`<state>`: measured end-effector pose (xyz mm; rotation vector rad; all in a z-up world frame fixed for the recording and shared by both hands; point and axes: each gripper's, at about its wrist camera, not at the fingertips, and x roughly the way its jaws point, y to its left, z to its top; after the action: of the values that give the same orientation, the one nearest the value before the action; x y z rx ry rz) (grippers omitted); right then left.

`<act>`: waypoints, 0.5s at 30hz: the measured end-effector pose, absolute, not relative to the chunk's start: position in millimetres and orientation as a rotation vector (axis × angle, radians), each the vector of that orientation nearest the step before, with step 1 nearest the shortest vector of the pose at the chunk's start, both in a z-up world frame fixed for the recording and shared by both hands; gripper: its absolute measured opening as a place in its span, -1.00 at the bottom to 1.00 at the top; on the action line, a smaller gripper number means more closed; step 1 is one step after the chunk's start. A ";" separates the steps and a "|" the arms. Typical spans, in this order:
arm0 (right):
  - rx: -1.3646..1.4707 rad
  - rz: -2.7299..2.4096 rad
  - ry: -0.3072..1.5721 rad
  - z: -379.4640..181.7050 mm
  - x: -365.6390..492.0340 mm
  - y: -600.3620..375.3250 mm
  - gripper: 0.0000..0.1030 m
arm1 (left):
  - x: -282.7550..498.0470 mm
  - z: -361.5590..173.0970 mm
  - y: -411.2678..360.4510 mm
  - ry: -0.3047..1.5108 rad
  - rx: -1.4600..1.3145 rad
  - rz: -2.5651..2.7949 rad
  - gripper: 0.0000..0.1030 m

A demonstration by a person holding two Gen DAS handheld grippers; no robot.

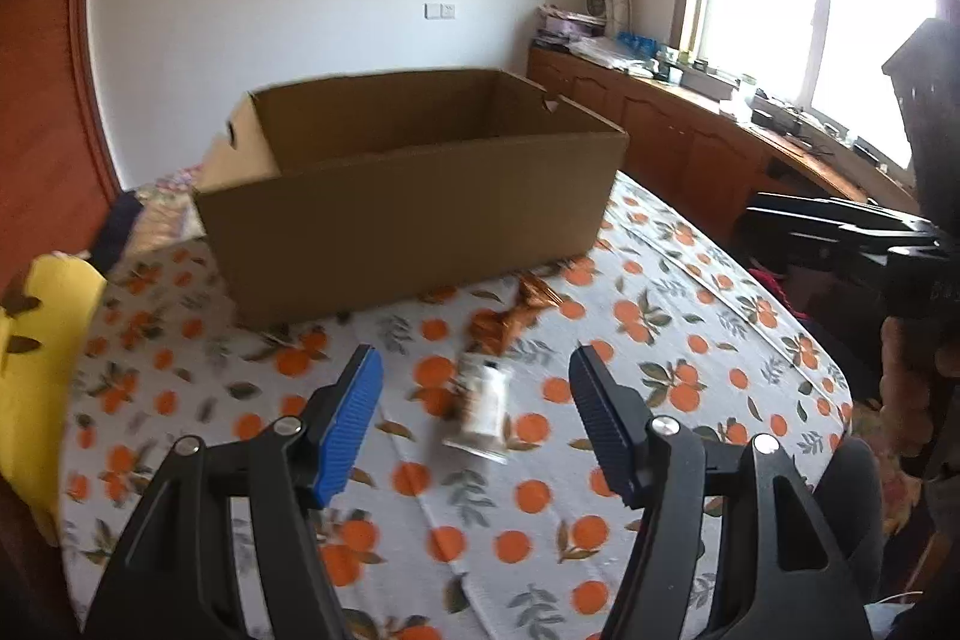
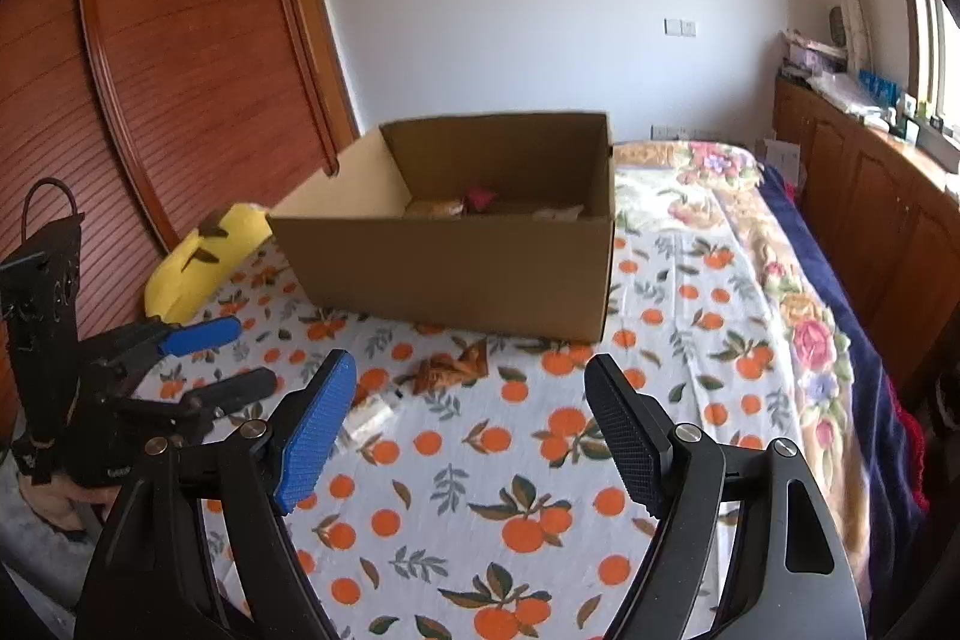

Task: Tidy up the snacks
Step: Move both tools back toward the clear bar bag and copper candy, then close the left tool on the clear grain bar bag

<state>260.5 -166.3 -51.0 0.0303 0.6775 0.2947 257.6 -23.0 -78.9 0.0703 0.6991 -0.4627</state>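
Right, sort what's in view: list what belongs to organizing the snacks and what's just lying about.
For the job:
- cardboard box, a few snacks already inside
- brown snack packet on the cloth in front of it
- white packet nearer the tongs

Just lying about:
- yellow pillow
- floral blanket
- clutter on the window cabinet

place: home bedroom | landmark: bed point(image 2: 690, 316) with orange-print sheet | left of bed: wooden wardrobe point(image 2: 180, 58) | right of bed: low wooden cabinets point(image 2: 870, 184) under curtained window point(image 1: 798, 10) | beyond bed: white wall with switches point(image 2: 681, 26)
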 end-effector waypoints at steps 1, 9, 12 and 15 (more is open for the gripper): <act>0.032 0.297 0.686 -55.3 262.0 -164.5 0.56 | 258.8 -82.2 -25.4 0.705 0.073 -0.465 0.23; 0.047 0.310 0.748 -87.5 278.9 -159.2 0.56 | 274.5 -108.5 -32.6 0.753 0.089 -0.459 0.06; 0.038 0.317 0.771 -97.3 285.3 -157.2 0.56 | 281.5 -118.8 -33.8 0.782 0.085 -0.445 -0.06; 0.032 0.313 0.783 -103.9 289.5 -157.4 0.56 | 286.0 -126.7 -36.2 0.809 0.080 -0.457 -0.09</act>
<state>289.5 -157.4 -103.9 0.0322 0.7831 0.3129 286.0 -36.2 -126.7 0.0801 0.8094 -0.4575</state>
